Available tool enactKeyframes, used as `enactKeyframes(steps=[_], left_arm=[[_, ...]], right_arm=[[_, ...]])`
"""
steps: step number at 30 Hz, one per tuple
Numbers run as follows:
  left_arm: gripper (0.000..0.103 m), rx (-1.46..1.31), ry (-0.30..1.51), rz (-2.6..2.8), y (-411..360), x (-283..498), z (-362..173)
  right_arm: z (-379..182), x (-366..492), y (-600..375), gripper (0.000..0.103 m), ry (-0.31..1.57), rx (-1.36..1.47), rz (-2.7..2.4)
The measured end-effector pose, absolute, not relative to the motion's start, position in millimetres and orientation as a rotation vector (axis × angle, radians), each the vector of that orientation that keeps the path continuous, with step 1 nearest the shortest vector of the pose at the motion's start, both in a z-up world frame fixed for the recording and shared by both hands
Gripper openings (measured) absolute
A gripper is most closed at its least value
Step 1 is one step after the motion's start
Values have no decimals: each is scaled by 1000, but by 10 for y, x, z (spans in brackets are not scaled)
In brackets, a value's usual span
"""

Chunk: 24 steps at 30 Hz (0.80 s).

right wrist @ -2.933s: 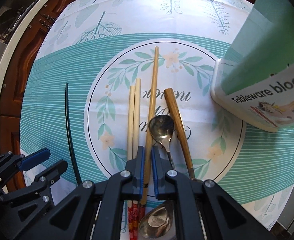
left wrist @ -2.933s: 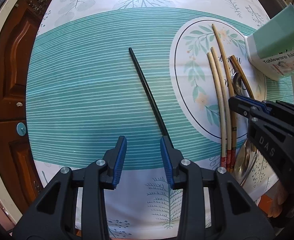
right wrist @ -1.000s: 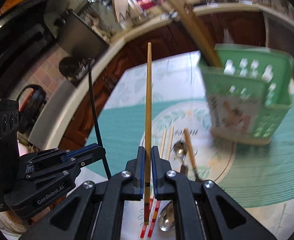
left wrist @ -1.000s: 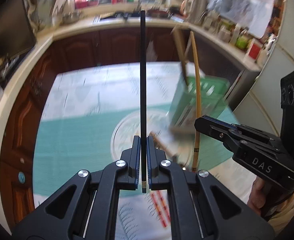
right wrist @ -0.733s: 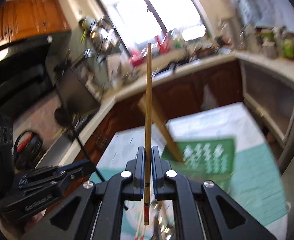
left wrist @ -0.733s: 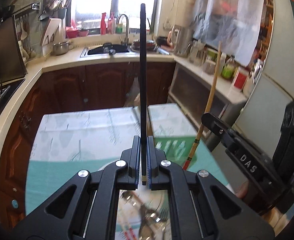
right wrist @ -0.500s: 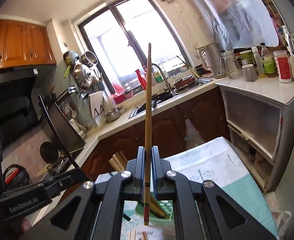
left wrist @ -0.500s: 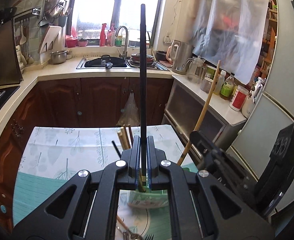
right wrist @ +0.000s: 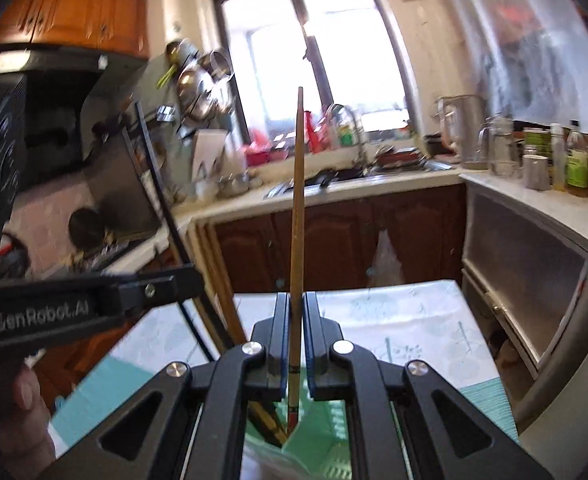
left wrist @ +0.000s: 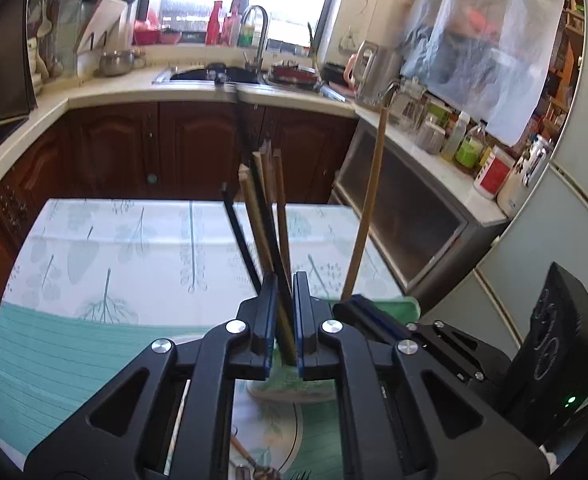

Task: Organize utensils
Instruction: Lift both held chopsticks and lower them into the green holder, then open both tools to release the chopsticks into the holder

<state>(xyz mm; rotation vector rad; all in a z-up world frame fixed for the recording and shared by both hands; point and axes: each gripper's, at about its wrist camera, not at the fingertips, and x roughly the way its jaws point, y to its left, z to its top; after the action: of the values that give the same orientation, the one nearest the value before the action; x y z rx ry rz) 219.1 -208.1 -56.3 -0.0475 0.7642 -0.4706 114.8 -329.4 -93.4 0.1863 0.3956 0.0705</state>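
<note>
The left gripper (left wrist: 285,320) has its fingers (left wrist: 268,312) closed on a black chopstick (left wrist: 268,224), which rises from between them and leans toward the far left, its top end blurred against the dark cabinets (left wrist: 182,148). Directly beyond the fingers, a bunch of wooden chopsticks (left wrist: 272,200) and another black one (left wrist: 240,240) stand in a green utensil holder (left wrist: 408,304), of which only the rim and a pale lower part show past the gripper. The holder stands on the table (left wrist: 94,264), which is covered with a cloth printed with leaves and teal stripes.

The right gripper (right wrist: 295,344) has its fingers (right wrist: 280,340) pressed narrowly on a light wooden chopstick (right wrist: 297,216), held nearly upright; its red-banded lower end hangs below the fingers over the green holder (right wrist: 314,432). In the left wrist view this same chopstick (left wrist: 368,208) stands to the right of the bunch, tilted slightly right, apart from the standing chopsticks.

In the right wrist view the left gripper's body crosses the left side, with a person's hand (right wrist: 18,420) under it. Near the bottom of the left wrist view, part of another utensil (left wrist: 250,460) lies on the table, too hidden to tell what it is. A kitchen counter with a sink (left wrist: 210,74) and a window (right wrist: 314,40) lies far behind.
</note>
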Motion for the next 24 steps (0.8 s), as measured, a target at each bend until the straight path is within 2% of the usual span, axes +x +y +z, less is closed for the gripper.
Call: enactKeyframes(steps=[1, 4, 7, 8, 14, 24], left_arm=[[6, -35, 792, -478, -2062, 2177, -631], [22, 3, 873, -498, -2053, 2139, -799], [35, -4, 875, -488, -1946, 2033, -851], [36, -8, 874, -485, -1907, 1997, -857], [43, -3, 896, -438, -1597, 1740, -866], [43, 13, 993, -297, -942, 1496, -1206]], right_arm=[[-986, 1156, -3256, 7, 434, 157, 97], [-1109, 1161, -3144, 7, 557, 104, 152], [-1108, 1078, -3073, 14, 573, 82, 150], [-1089, 1040, -3069, 17, 567, 86, 144], [-1027, 859, -3039, 17, 569, 142, 131], [-1038, 582, -2817, 17, 652, 184, 126]])
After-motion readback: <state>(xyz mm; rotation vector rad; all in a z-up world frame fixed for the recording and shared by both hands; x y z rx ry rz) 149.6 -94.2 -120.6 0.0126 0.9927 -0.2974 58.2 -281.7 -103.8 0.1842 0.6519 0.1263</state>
